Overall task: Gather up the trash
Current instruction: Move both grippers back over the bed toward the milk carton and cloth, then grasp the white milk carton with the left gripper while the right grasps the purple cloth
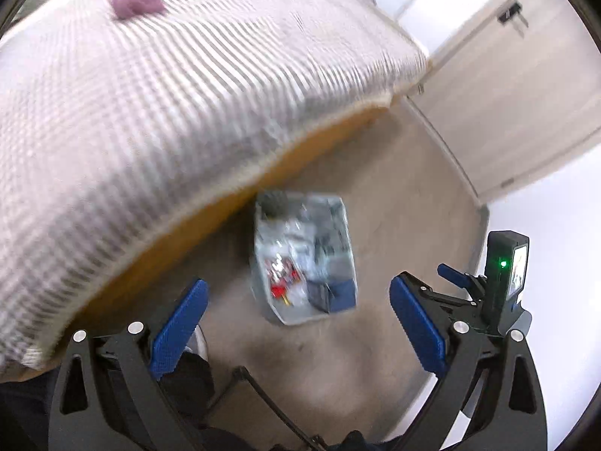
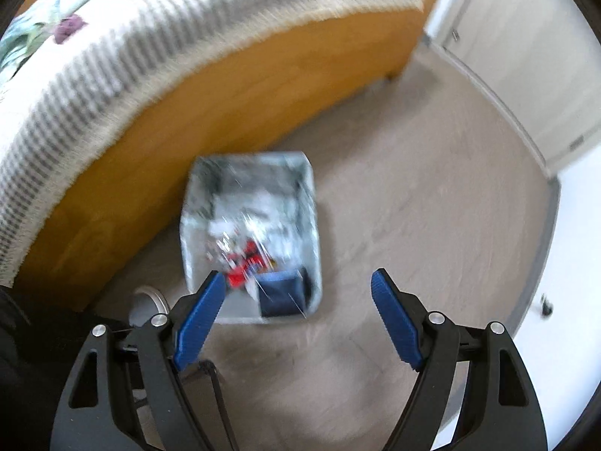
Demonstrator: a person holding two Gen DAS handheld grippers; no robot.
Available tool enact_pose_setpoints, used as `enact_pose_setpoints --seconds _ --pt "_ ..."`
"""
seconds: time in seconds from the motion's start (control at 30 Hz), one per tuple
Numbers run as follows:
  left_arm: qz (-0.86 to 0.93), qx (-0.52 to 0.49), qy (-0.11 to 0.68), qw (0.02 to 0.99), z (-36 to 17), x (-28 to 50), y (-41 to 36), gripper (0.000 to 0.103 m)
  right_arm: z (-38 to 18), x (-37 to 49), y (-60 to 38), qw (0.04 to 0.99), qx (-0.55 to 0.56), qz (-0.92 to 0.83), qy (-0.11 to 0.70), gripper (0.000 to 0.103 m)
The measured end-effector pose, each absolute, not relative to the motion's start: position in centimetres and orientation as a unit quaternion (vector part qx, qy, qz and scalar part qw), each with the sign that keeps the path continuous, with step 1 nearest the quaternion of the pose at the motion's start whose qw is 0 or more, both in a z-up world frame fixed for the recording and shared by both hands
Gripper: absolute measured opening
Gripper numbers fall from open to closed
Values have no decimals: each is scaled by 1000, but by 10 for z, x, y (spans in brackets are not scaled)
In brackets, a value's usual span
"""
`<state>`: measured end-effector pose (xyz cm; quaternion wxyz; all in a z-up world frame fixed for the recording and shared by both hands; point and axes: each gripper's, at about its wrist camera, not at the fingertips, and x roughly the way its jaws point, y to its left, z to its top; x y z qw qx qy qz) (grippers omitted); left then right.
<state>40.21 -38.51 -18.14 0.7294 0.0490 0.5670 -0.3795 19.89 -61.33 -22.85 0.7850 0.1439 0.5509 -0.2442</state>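
both claws, left gripper (image 1: 298,323) and right gripper (image 2: 296,314), gape empty above the trash bin (image 2: 251,240); we judge next: seek purple scrap (image 1: 137,3) on bed (image 1: 150,112).

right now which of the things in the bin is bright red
The crumpled wrapper near the middle of the lined bin; the dark blue box beside it and the pale scraps around them are not red.

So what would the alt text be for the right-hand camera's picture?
Blurred downward view of a clear trash bin on a beige floor beside a wooden-sided bed, holding red and dark blue scraps. The open, empty blue-padded tongs frame it from below.
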Motion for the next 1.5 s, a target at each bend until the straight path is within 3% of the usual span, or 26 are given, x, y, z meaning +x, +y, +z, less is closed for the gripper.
enact_pose_setpoints --seconds 0.47,0.6,0.9,1.1,1.33,1.37,1.47,1.5 --pt "-274 -6 437 857 -100 516 -172 96 -153 374 -538 864 71 -122 484 77" --pt "-196 -46 432 879 -92 569 -95 96 -139 435 -520 880 46 -85 465 77" --pt "-79 10 337 938 -106 665 28 96 -143 604 -498 881 -36 -21 472 77" --pt "-93 54 356 929 -131 728 60 96 -175 701 -495 852 -73 -6 519 77" --pt "-91 29 395 914 -158 778 81 96 -196 749 -495 834 -54 27 548 76" --pt "-90 25 405 910 -163 782 83 96 -195 750 -493 835 -52 33 547 69" --pt "-84 2 434 897 -182 793 88 96 -191 750 -484 832 -37 61 550 30" --pt "-83 -5 440 894 -186 793 90 95 -188 748 -480 834 -37 60 547 10"
